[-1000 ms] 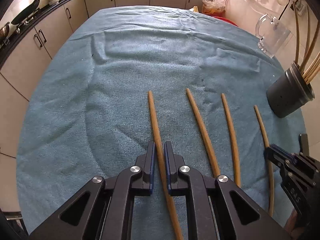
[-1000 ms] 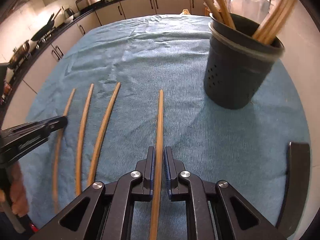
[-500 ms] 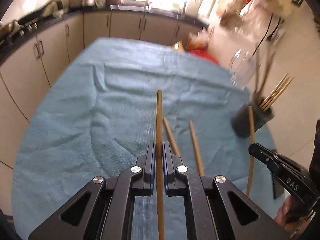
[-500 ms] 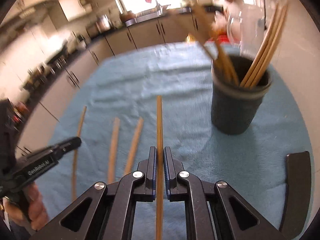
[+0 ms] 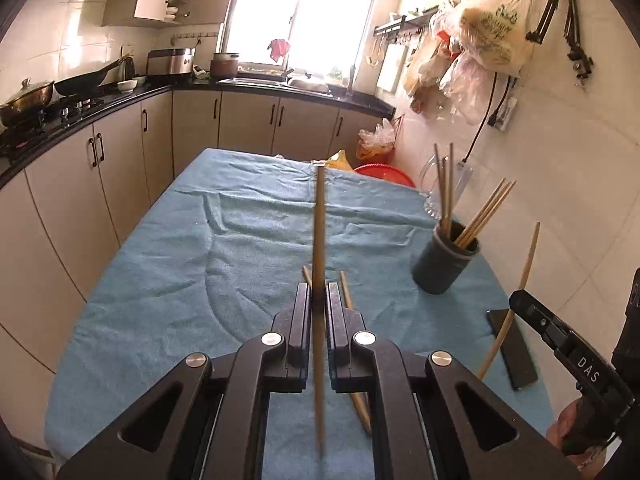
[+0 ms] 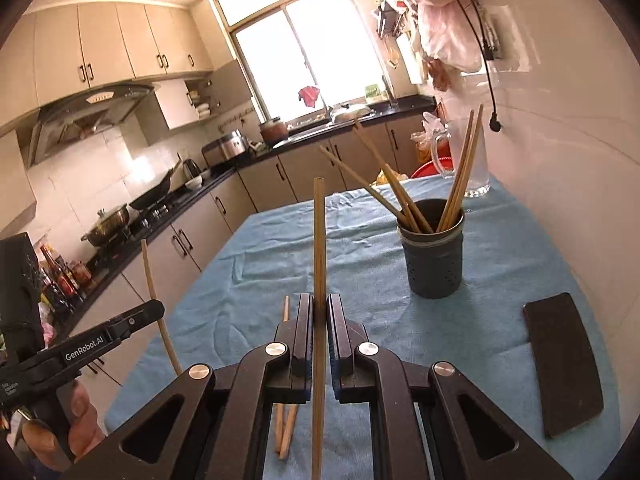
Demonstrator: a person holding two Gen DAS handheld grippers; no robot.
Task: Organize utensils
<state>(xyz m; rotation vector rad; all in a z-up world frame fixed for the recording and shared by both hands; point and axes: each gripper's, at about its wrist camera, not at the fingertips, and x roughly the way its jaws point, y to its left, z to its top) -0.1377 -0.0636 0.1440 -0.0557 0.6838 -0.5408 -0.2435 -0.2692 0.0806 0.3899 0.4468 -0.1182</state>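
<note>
I have one chopstick in each gripper. Left gripper (image 5: pixel 318 300) fingers are closed on a chopstick (image 5: pixel 319 232), lifted clear of the tabletop (image 5: pixel 168 264), pointing forward and up. Right gripper (image 6: pixel 319 312) fingers are likewise clamped on the right chopstick (image 6: pixel 319 248). Both grips sit low on the stick, with a long free end, so I judge a twist or slip likely if a tip bumps anything. Two loose chopsticks (image 5: pixel 347 292) lie just ahead on the towel. Farther right stands the holder (image 6: pixel 432 256), already crowded with leaning sticks (image 6: pixel 456 184); an incoming tip could catch those or nudge the holder over. The phone (image 6: pixel 564 364) lies near it.
</note>
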